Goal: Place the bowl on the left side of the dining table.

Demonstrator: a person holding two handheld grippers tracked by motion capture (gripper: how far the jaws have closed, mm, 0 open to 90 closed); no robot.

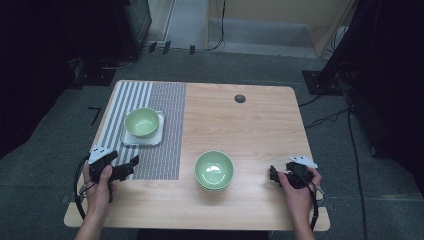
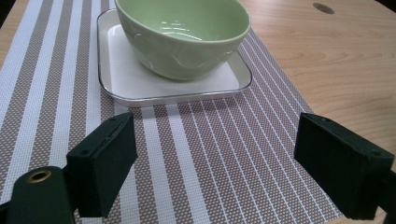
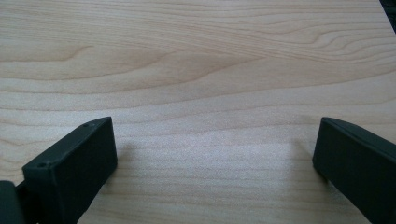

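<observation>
A: The left gripper (image 1: 131, 167) is seen low over the near edge of the striped placemat (image 1: 165, 130), held in the person's left hand (image 1: 99, 189). In the left gripper view its jaws are spread wide, and nothing is held between them; only woven mat is framed in the gap.

B: And straight ahead of those jaws a green bowl (image 2: 182, 35) is seated on a white square plate (image 2: 135, 86). The plate is laid flat on the placemat, and the bowl is upright on it. The bowl is near the gripper but not touched by it.

A: On the other side, the right gripper (image 1: 274, 174) is held in the right hand (image 1: 296, 192) near the right end of the wooden table (image 1: 260, 125). Its jaws are parted wide as well, as is shown in the right gripper view, where bare wood grain is seen between them. Nothing is gripped.

B: Between the two grippers, toward the near side of the table, a second green bowl (image 1: 214, 170) is placed directly on the wood. A second rim is glimpsed under it, so it may be nested in another bowl, though that cannot be told for certain. It is left clear of both grippers, the right one being the nearer.

A: A small dark round fitting (image 1: 240, 98) is noted in the tabletop at the far side, well apart from everything else.
</observation>
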